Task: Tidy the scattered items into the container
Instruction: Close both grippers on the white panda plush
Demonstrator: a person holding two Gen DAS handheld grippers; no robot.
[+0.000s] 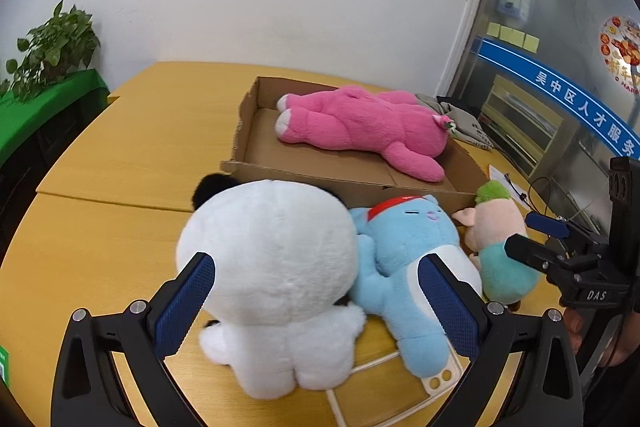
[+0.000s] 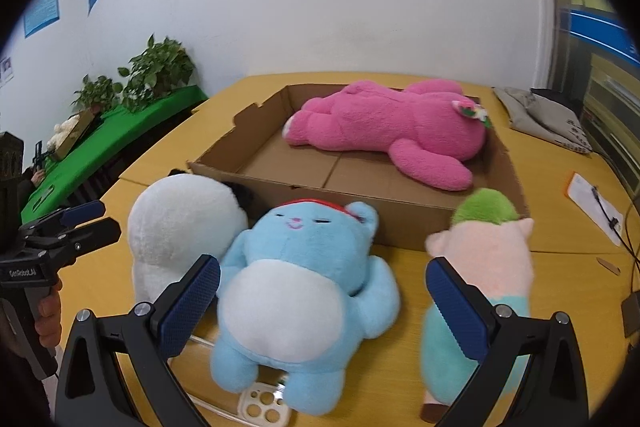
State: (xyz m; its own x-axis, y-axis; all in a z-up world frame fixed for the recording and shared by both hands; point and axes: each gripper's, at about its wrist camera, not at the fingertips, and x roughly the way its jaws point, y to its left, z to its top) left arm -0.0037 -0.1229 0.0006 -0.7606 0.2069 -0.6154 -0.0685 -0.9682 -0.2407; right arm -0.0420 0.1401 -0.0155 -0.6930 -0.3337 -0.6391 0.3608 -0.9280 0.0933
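A shallow cardboard box holds a pink plush bear lying down. In front of it on the yellow table sit a white plush with black ears, a blue plush cat on its back, and a pink-and-teal plush with green hair. My left gripper is open, its jaws on either side of the white plush. My right gripper is open around the blue cat; it also shows in the left wrist view.
A white frame-like flat object lies under the blue cat. A grey cloth bag and papers with a cable lie at the right. Potted plants stand on a green-covered side table at the left.
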